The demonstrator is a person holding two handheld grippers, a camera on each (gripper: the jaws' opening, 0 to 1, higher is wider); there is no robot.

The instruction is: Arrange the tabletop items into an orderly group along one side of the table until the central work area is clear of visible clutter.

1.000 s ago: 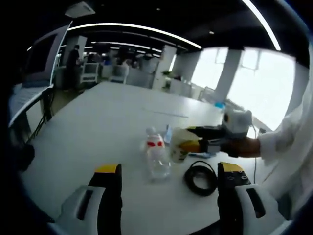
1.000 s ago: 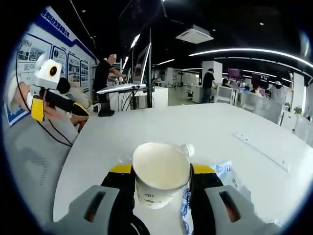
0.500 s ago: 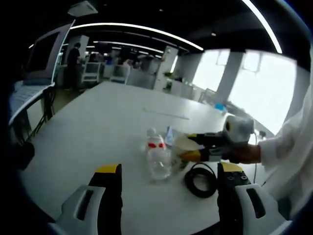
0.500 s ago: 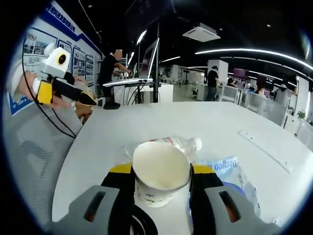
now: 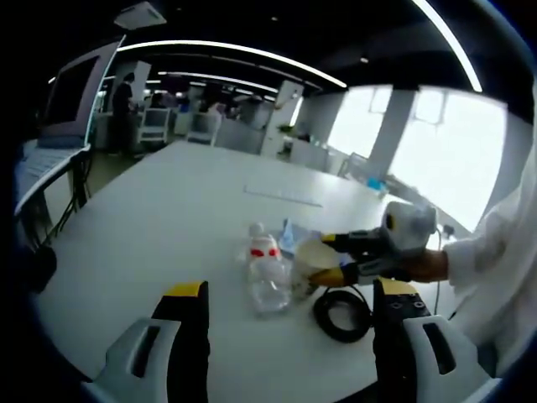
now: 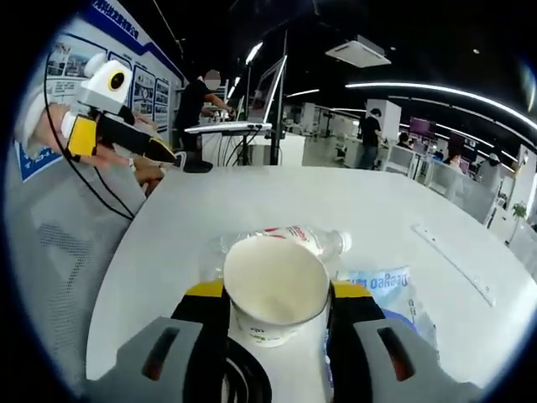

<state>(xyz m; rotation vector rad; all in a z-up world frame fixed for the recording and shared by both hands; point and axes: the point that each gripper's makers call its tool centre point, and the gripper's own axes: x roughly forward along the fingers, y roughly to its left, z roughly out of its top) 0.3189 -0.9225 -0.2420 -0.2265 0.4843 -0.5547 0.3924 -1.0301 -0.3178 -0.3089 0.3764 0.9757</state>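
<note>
A white paper cup (image 6: 273, 290) sits between the jaws of my right gripper (image 6: 277, 302), which is shut on it. In the left gripper view that cup (image 5: 308, 262) is held low over the white table (image 5: 168, 218), right beside a clear plastic bottle (image 5: 267, 273) lying on its side. The bottle (image 6: 281, 241) lies just behind the cup in the right gripper view, with a blue-printed plastic packet (image 6: 382, 285) to its right. A black cable coil (image 5: 341, 313) lies below the cup. My left gripper (image 5: 289, 323) hangs open above the table's near edge, nothing between its jaws.
A long thin strip (image 5: 281, 195) lies farther out on the table (image 6: 377, 201). A monitor on a stand (image 5: 71, 96) is off to the left. People stand at desks in the background (image 6: 201, 105). Bare table surface spreads left of the bottle.
My right gripper has carried the cup lower and closer to the bottle, and the bottle and packet show more fully behind it. The left gripper stays still and open.
</note>
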